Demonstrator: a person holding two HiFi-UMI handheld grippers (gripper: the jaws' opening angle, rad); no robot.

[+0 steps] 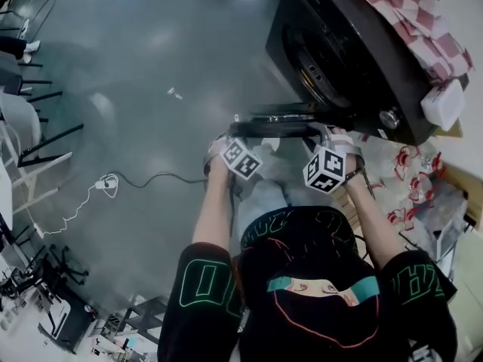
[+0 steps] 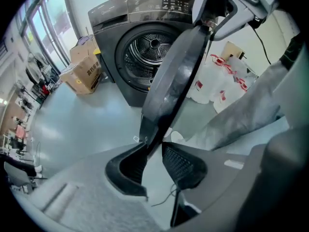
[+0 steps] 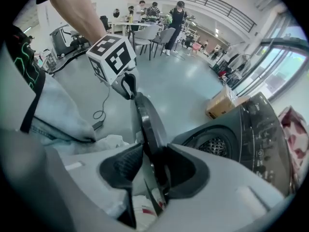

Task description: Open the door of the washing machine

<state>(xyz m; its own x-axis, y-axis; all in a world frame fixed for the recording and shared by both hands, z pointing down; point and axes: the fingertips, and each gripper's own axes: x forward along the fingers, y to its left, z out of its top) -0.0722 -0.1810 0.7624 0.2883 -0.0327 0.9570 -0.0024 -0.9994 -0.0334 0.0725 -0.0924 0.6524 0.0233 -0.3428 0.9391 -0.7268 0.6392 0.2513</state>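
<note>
The dark washing machine (image 1: 355, 59) stands at the upper right of the head view, with its drum (image 2: 152, 50) exposed. Its round door (image 1: 283, 119) is swung out and seen edge-on in front of me. My left gripper (image 1: 245, 130) is shut on the door's rim; in the left gripper view the door (image 2: 178, 71) runs down between the jaws of the left gripper (image 2: 154, 153). My right gripper (image 1: 324, 132) is shut on the same door further right; in the right gripper view the door (image 3: 147, 124) sits between the pads of the right gripper (image 3: 149, 163).
White bags with red print (image 1: 411, 187) lie on the floor right of the machine. A checked cloth (image 1: 407, 13) covers its top. Cardboard boxes (image 2: 84, 71) stand beside it. A cable with an adapter (image 1: 106, 183) crosses the grey floor at left, near chairs (image 1: 30, 127). People (image 3: 154, 8) stand far behind.
</note>
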